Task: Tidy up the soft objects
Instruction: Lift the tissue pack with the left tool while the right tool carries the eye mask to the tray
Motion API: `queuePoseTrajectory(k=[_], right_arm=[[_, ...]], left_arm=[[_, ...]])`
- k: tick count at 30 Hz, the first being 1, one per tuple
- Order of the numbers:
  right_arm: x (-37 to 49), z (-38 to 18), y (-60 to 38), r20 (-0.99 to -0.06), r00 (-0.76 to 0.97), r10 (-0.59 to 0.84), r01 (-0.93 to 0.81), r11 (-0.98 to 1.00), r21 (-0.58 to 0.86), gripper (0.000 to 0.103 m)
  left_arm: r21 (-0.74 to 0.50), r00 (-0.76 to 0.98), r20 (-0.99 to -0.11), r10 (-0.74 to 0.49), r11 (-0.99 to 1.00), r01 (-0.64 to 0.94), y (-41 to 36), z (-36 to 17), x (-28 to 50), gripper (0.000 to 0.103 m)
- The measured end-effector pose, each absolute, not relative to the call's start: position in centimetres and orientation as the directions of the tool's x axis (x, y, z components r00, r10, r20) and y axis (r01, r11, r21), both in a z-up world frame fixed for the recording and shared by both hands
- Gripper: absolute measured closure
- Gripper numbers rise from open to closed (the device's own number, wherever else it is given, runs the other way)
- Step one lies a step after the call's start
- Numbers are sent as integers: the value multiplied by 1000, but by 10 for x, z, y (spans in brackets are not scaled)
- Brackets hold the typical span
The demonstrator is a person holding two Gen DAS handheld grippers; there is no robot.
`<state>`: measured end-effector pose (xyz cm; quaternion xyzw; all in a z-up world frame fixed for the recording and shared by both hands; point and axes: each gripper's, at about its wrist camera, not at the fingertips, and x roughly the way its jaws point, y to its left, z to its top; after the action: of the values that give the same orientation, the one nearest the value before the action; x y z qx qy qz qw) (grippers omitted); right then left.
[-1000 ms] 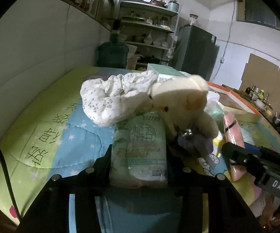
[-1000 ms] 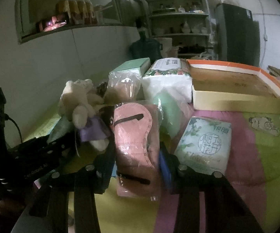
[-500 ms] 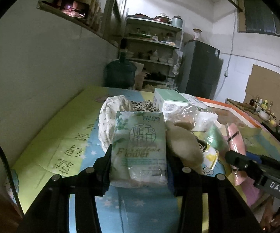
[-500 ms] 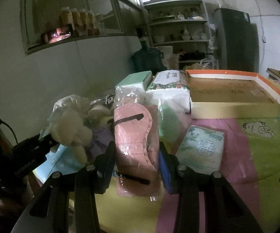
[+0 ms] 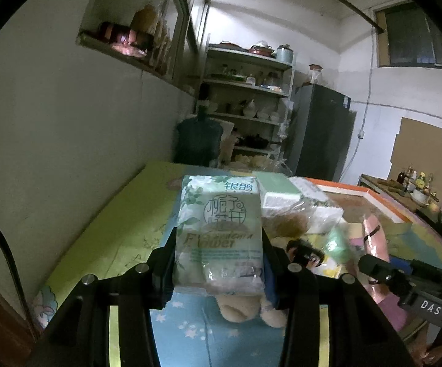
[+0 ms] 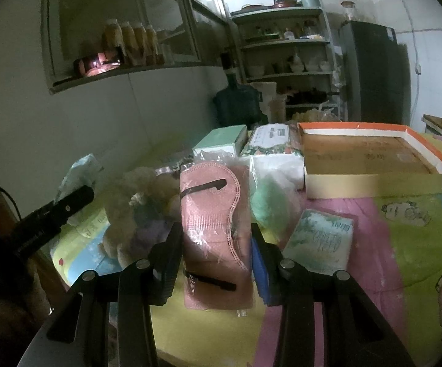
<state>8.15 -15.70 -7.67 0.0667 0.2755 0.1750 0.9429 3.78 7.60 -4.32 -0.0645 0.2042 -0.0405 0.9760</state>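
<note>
The box (image 6: 371, 180), orange-rimmed and with nothing seen in it, sits at 2 o'clock in the right view, far side of the quilt (image 6: 420, 244); it looks the likely place for the soft things, though that is a guess.

The biggest change is on the left. A second ago the left gripper (image 5: 219, 263) had its tissue pack (image 5: 219, 229) low among the pile, with the bear and a floral cloth right behind it. Now the pack fills the centre of the left view, well above the quilt, the wall and shelves showing behind it; the bear (image 5: 245, 309) has dropped to 6 o'clock under the pack, and the cloth is out of sight. The jaws are clamped on the pack's sides at a middling width, unchanged.

The right gripper (image 6: 216, 250) has risen less. Its jaws pinch the pink mask packet (image 6: 215, 214), which hangs dead centre as before; the table edge now shows at 6 o'clock.

A second tissue pack (image 6: 320, 241) lies on the quilt at 4 o'clock.

Both items are lifted clear, so carrying them toward the box seems next.
</note>
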Motion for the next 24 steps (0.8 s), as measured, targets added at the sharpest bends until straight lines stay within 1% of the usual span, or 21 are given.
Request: queuePoseTrajectory(k=[9, 12, 18, 24], right_arm=[[79, -62, -171, -469, 806, 360, -283, 931, 228, 60], [81, -56, -180, -462, 813, 353, -272, 933, 233, 60], [87, -46, -206, -452, 829, 329, -242, 940, 241, 60], [100, -40, -243, -446, 848, 286, -192, 950, 245, 60]], left_arm=[[-132, 907, -393, -150, 986, 106, 50, -24, 44, 57], [-136, 900, -394, -187, 980, 144, 34, -18, 50, 57], [-136, 884, -395, -251, 967, 214, -7, -7, 68, 57], [-141, 860, -417, -296, 955, 260, -51, -4, 93, 57]])
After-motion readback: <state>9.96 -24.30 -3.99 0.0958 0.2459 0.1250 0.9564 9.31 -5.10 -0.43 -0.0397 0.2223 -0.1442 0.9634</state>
